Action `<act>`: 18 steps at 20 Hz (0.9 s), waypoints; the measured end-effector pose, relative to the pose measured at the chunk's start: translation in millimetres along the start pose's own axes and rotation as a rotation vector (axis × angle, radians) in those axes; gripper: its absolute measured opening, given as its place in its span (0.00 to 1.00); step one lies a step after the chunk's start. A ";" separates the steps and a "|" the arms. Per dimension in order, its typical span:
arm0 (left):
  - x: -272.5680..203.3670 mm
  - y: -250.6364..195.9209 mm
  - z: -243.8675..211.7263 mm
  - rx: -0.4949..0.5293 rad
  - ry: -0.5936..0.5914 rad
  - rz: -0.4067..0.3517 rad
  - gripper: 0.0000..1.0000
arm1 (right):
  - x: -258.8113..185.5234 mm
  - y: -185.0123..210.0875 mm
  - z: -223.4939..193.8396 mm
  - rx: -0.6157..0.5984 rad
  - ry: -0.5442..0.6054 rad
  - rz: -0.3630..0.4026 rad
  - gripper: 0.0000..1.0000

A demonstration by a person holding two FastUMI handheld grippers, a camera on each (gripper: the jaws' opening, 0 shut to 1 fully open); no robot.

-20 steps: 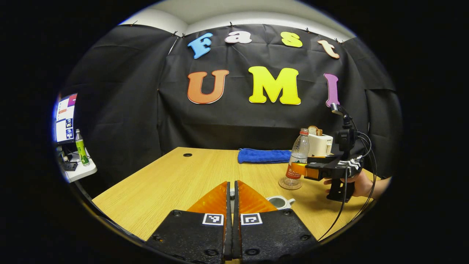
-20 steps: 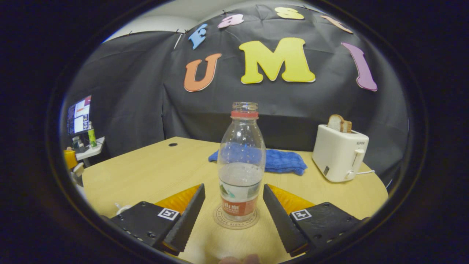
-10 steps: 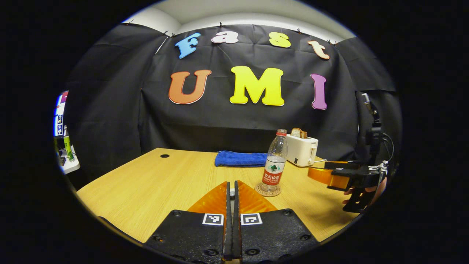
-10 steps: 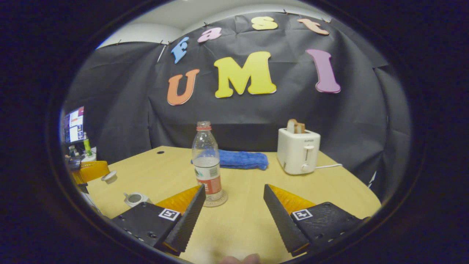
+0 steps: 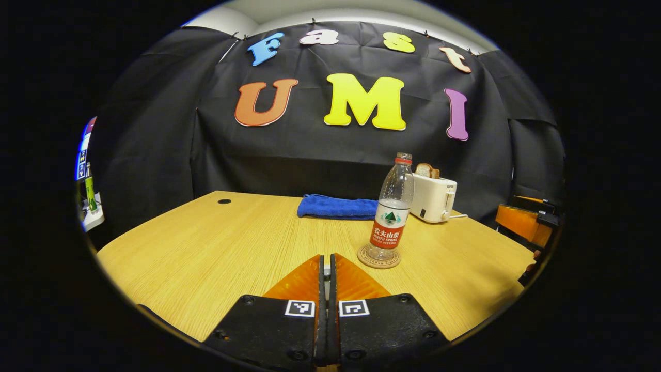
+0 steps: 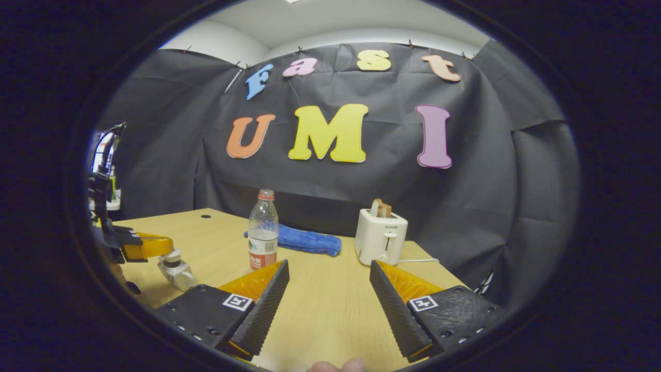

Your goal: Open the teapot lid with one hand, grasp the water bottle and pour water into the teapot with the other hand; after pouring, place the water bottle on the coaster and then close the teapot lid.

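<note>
Standing on coaster, water bottle beyond clenched left jaws; right jaws released.

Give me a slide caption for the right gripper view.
Open right gripper hangs over the table, water bottle upright ahead.

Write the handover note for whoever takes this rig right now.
Left claw: shut on the lid by its knob, holding it right over the teapot; I cannot tell whether it is seated.
Right claw: open, holding nothing, well clear of the bottle.
Bottle: upright on the coaster, uncapped, partly full.
Done: bottle set on the coaster, so pouring looks finished; the teapot's inside is hidden.
Left: seat the lid on the teapot, open the left claw and draw it away.
</note>
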State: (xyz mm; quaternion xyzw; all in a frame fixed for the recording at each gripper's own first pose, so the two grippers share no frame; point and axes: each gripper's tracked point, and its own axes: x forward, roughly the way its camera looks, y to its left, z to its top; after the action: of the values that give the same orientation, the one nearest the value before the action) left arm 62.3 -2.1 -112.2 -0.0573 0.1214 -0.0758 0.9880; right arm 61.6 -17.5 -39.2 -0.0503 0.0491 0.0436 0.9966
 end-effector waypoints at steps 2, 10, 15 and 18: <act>0.5 0.4 -0.7 0.010 -0.003 0.005 0.03 | 2.1 -1.0 -2.0 -0.002 0.010 0.002 0.94; -3.0 -1.4 -4.2 0.013 -0.002 0.010 0.03 | 0.9 -2.4 -5.1 0.002 0.021 -0.001 0.94; -3.7 0.2 -10.4 0.019 0.012 0.033 0.03 | -5.2 -4.0 -3.9 -0.003 0.013 -0.002 0.94; -4.0 -0.6 -14.4 0.011 0.026 0.050 0.04 | -9.0 -4.7 -5.0 0.002 0.012 -0.002 0.94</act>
State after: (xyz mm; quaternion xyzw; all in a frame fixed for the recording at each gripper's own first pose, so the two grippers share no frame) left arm 54.8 -3.4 -125.1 -0.0480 0.1352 -0.0524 0.9883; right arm 52.7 -23.4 -42.7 -0.0495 0.0552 0.0424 0.9963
